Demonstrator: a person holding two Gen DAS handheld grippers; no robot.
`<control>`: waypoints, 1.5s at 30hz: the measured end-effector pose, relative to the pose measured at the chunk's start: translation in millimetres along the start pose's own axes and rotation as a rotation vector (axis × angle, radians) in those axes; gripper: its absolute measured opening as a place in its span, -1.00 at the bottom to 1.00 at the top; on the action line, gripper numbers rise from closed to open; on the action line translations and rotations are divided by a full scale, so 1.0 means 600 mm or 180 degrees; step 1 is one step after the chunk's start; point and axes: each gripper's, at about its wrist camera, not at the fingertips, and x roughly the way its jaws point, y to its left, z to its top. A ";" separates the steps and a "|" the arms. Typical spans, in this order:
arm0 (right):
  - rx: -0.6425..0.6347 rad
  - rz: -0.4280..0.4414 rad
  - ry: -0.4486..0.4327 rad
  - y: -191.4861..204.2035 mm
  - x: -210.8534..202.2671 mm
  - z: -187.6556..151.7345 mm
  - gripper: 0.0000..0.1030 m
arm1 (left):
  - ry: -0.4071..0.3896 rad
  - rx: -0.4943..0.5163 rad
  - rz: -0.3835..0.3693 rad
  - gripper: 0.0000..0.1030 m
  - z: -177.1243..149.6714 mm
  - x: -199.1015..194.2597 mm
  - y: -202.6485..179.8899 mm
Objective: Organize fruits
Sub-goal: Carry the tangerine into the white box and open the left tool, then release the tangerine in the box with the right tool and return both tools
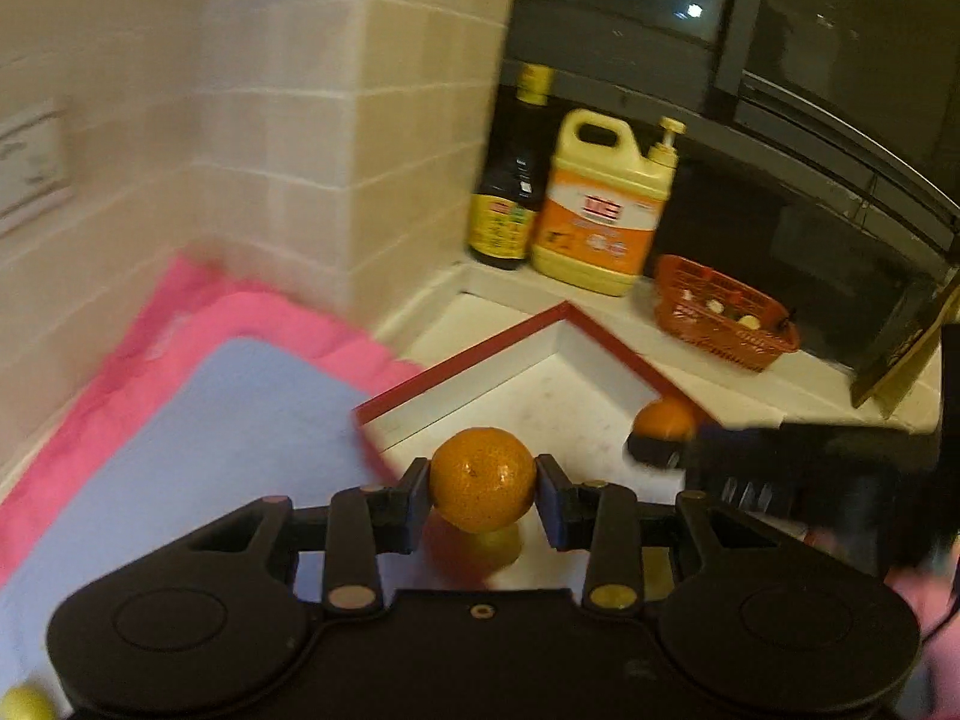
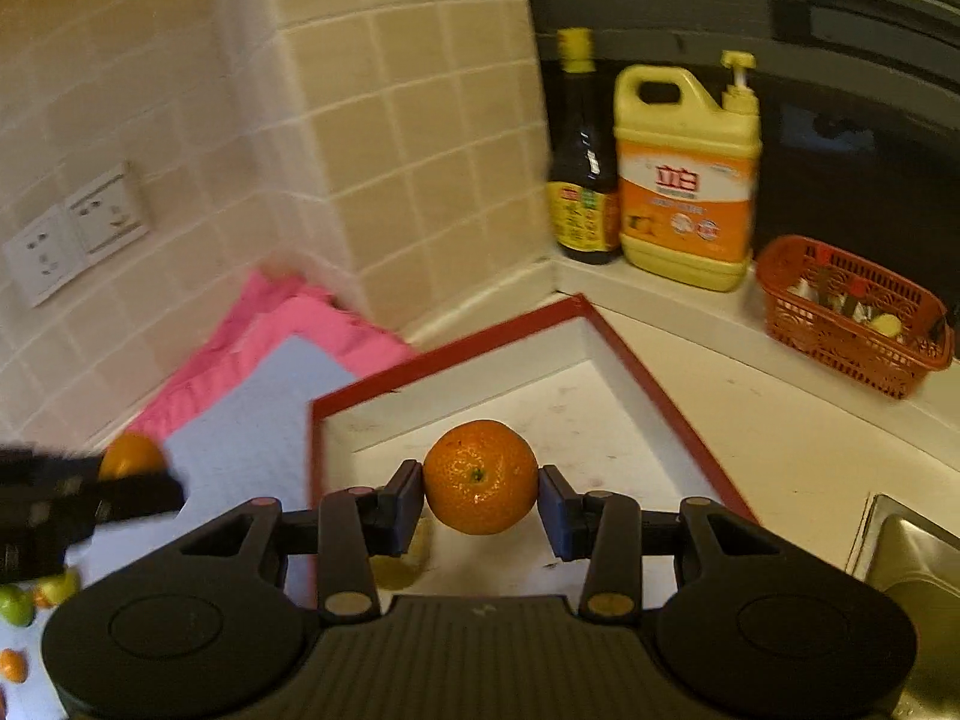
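Note:
My left gripper (image 1: 483,483) is shut on an orange (image 1: 483,477) and holds it above the near left edge of a white box with a red rim (image 1: 468,354). My right gripper (image 2: 480,489) is shut on a second orange (image 2: 480,483) above the same box (image 2: 636,366). In the left wrist view the right gripper and its orange (image 1: 663,417) show at the right. In the right wrist view the left gripper and its orange (image 2: 129,456) show at the far left. A red and yellow fruit (image 1: 474,546) lies in the box under the left gripper.
A blue mat (image 1: 198,450) on a pink cloth (image 1: 252,306) lies left of the box, with small green and orange fruits (image 2: 18,603) on it. A dark sauce bottle (image 2: 582,162), a yellow detergent jug (image 2: 687,174) and an orange basket (image 2: 852,312) stand behind. A sink edge (image 2: 900,546) is at right.

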 end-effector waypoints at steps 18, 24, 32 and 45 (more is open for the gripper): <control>0.0121 -0.0125 0.0594 -0.049 0.125 -0.021 -0.14 | 0.0782 -0.0016 -0.0200 -0.15 0.039 0.273 -0.005; 0.0110 -0.0016 0.0726 -0.046 0.138 -0.026 -0.13 | 0.0926 -0.0090 -0.0201 -0.14 0.028 0.300 0.004; 0.0056 -0.0037 0.0726 -0.040 0.143 -0.027 -0.10 | 0.0996 -0.0152 -0.0171 -0.13 0.025 0.311 0.010; 0.0197 0.0020 0.0522 -0.059 0.075 -0.018 0.16 | 0.0725 -0.0087 -0.0161 0.41 0.038 0.222 0.000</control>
